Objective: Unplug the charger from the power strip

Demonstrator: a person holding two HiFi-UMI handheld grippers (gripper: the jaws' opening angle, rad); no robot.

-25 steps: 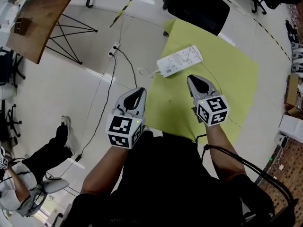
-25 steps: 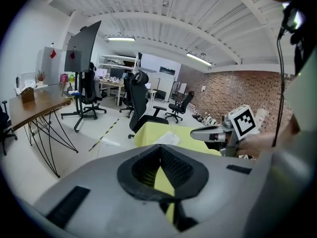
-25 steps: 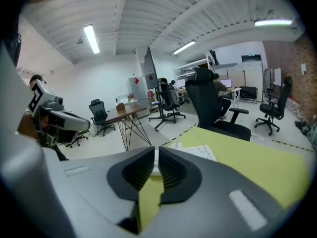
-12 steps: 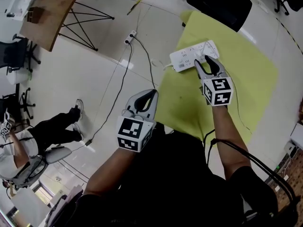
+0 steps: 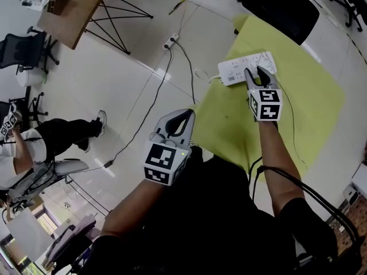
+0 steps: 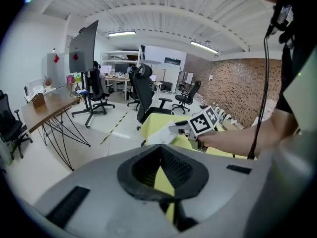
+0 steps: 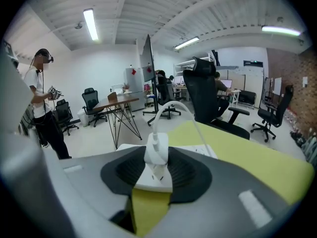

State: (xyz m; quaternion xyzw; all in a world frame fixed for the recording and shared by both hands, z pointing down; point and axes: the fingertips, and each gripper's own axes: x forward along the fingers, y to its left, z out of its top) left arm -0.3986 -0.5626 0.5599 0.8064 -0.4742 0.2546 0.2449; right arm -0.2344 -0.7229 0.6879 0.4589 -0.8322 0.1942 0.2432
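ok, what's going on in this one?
A person with a gripper in each hand is working on a charger plugged into a white power strip, which lies on a yellow surface. The right gripper has just been closing its jaws on the charger, which is not yet pulled out. The left gripper hangs shut and empty, well short of the strip.

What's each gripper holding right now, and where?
The right gripper, jaws just closing, pinches the charger by its sides; the left gripper, shut, holds nothing.
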